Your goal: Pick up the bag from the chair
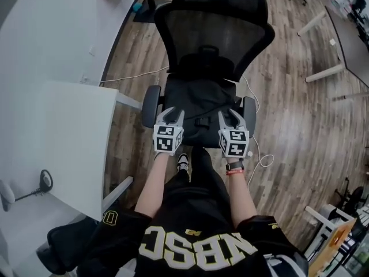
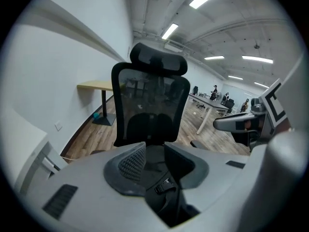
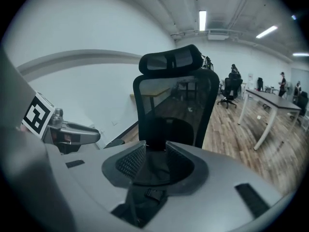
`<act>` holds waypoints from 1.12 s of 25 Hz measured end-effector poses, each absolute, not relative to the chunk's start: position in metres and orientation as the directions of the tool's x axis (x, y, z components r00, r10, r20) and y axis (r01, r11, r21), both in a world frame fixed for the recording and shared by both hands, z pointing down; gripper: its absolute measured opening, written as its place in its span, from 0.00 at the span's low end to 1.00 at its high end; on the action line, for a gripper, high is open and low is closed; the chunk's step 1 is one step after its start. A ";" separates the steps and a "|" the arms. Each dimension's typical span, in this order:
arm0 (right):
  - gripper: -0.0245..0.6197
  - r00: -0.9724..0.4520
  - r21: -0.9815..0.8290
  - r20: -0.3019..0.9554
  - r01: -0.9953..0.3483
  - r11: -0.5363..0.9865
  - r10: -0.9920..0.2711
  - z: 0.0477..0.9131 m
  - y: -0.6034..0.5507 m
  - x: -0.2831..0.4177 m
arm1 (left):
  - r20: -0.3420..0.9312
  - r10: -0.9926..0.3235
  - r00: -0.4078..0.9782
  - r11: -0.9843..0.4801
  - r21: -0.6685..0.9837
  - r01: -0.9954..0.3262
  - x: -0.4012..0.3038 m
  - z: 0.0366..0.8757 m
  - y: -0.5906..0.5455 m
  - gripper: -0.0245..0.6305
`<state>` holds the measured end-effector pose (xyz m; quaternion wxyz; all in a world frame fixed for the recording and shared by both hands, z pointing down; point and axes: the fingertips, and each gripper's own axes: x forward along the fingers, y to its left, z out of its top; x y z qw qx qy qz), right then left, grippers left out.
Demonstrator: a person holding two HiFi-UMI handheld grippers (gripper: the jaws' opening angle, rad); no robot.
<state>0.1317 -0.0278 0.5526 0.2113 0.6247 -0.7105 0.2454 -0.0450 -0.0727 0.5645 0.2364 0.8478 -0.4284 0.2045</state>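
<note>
Left gripper (image 2: 154,149): jaws well apart, gripping nothing, only dark cloth showing beyond the gap. Right gripper (image 3: 156,146): likewise parted and empty. Both hung just over the front edge of the seat. The bag (image 1: 199,100) lay slumped on the chair (image 1: 213,33) seat at their 12 o'clock, below the mesh backrest. A buckle (image 1: 202,122) on a strap sat between the two grippers. The bag was judged to be soft, limp fabric of modest weight, likely to sag if pinched by loose cloth. Better holds: the strap or a firm seam, one gripper on each side.
</note>
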 end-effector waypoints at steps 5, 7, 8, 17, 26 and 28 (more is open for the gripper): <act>0.30 -0.154 -0.025 0.683 -0.982 0.188 -0.714 0.601 -0.074 0.155 | 0.643 -0.590 0.489 -0.460 0.230 -0.858 -0.042 0.625 -0.100 0.25; 0.30 -0.168 0.021 0.721 -0.964 0.263 -0.673 0.623 -0.088 0.154 | 0.676 -0.564 0.474 -0.448 0.232 -0.863 -0.045 0.647 -0.107 0.29; 0.32 -0.178 0.038 0.739 -0.952 0.304 -0.650 0.635 -0.095 0.152 | 0.691 -0.552 0.467 -0.447 0.228 -0.865 -0.046 0.657 -0.111 0.31; 0.39 -0.236 0.002 0.843 -0.897 0.442 -0.483 0.737 -0.133 0.160 | 0.786 -0.479 0.391 -0.415 0.190 -0.890 -0.048 0.744 -0.135 0.44; 0.45 -0.242 -0.045 0.896 -0.884 0.466 -0.373 0.818 -0.152 0.174 | 0.844 -0.416 0.338 -0.325 0.209 -0.923 -0.067 0.819 -0.140 0.52; 0.45 -0.237 -0.050 0.906 -0.883 0.467 -0.350 0.833 -0.152 0.178 | 0.857 -0.408 0.315 -0.286 0.208 -0.935 -0.071 0.833 -0.140 0.52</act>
